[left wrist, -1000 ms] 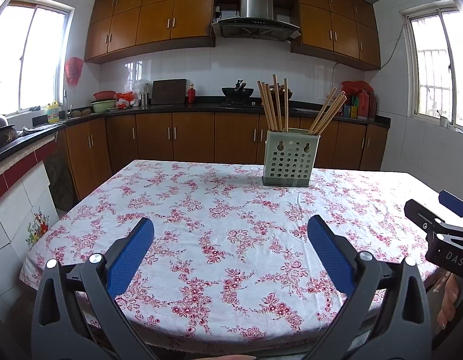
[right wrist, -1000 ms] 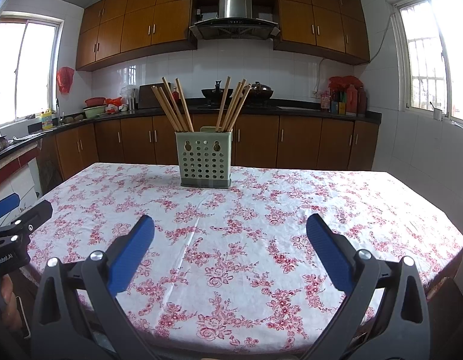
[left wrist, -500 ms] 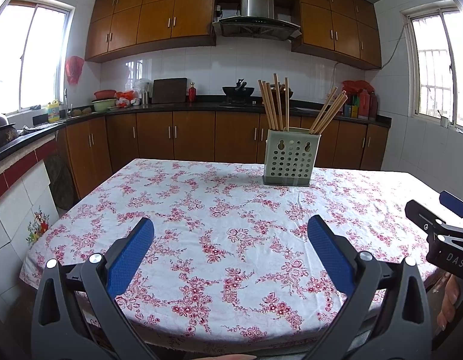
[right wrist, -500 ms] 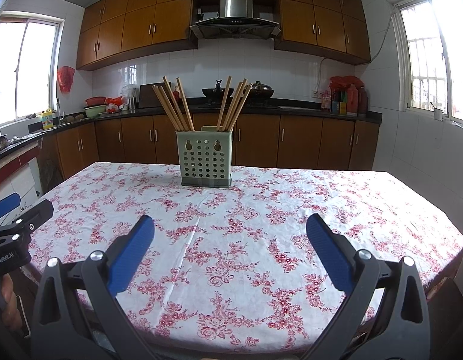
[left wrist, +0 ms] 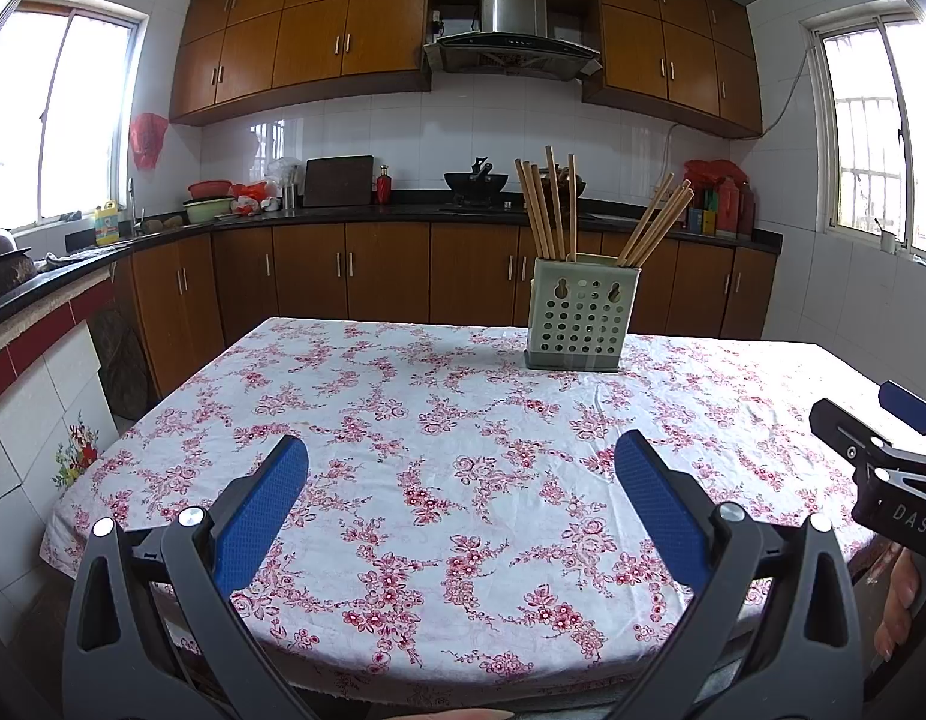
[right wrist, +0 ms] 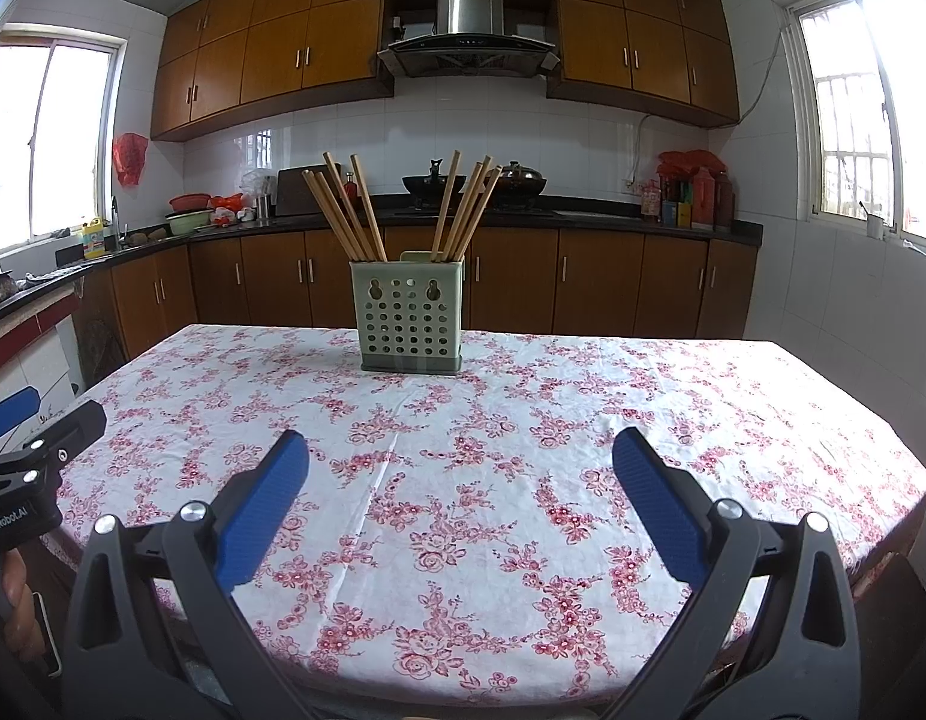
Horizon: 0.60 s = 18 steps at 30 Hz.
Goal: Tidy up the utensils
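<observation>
Surface under white cloth with red floral print (left wrist: pixel 439 480) wide, bare near tools. Pale green perforated plastic utensil holder (right wrist: pixel 410 315) at 12 o'clock from right tool, 1 o'clock from left, toward far edge. Light wooden chopsticks (right wrist: pixel 343 210) in two splayed bunches inside. Left tool (left wrist: pixel 462 483) and right tool (right wrist: pixel 460 471) both spread apart, empty, well short of holder.

Risks, judged: holder light, sideways nudge tips it; crossed sticks snag, drag neighbours out; cloth slides under push.
</observation>
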{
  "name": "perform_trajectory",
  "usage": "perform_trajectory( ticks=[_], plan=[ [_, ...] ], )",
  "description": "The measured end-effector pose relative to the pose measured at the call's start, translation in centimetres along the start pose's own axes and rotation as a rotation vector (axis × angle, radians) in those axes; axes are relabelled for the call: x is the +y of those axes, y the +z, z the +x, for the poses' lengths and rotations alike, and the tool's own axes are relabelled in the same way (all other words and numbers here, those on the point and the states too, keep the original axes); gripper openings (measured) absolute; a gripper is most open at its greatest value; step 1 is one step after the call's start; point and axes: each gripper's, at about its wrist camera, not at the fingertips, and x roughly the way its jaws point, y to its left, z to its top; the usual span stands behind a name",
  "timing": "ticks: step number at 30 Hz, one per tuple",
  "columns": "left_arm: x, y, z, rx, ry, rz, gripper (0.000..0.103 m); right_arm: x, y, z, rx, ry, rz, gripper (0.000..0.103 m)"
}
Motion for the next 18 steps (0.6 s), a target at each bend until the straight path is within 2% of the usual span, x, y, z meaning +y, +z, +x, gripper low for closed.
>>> perform_trajectory(
  ticks=[18],
  plan=[
    [-0.02,-0.3,0.05,0.002,-0.001,0.002,0.101,-0.14,0.08,-0.03,0.0,0.0,0.001,0.099]
  ],
)
